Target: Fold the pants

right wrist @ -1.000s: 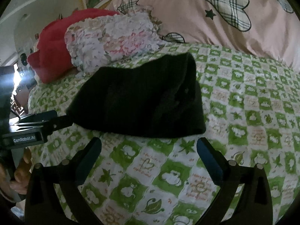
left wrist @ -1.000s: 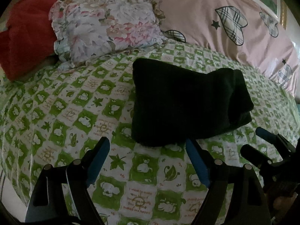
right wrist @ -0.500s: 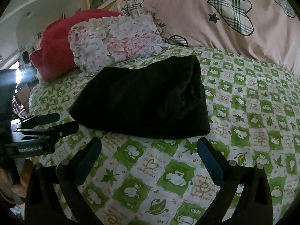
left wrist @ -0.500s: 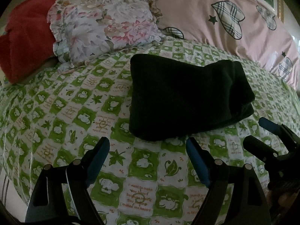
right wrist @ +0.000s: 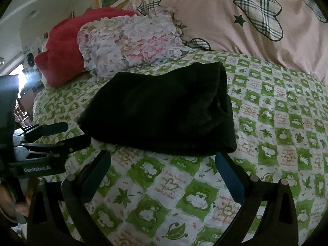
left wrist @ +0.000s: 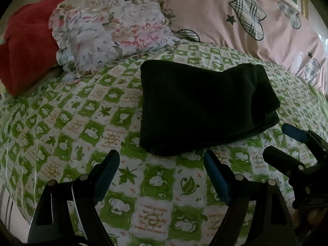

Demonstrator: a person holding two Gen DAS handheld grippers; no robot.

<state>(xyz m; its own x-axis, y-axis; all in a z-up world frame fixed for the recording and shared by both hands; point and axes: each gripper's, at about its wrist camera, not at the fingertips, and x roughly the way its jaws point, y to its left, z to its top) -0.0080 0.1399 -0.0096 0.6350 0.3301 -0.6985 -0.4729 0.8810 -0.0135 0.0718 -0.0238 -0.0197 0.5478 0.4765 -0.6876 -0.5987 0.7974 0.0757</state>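
Observation:
The black pants [left wrist: 203, 104] lie folded into a thick rectangular bundle on the green-and-white checked bed sheet [left wrist: 82, 123]. They also show in the right wrist view [right wrist: 164, 112]. My left gripper [left wrist: 161, 168] is open and empty, just in front of the bundle's near edge, apart from it. My right gripper [right wrist: 163, 164] is open and empty, also just short of the bundle. The right gripper shows at the right edge of the left wrist view [left wrist: 285, 141]. The left gripper shows at the left of the right wrist view [right wrist: 65, 133].
A floral pillow [left wrist: 110, 32] and a red blanket [left wrist: 24, 41] lie behind the pants to the left. A pink duvet with plaid hearts [left wrist: 246, 20] is piled along the back. The bed's edge drops off at the lower left [left wrist: 8, 201].
Both grippers have pulled back a little from the folded pants and stay open. The pants have not moved.

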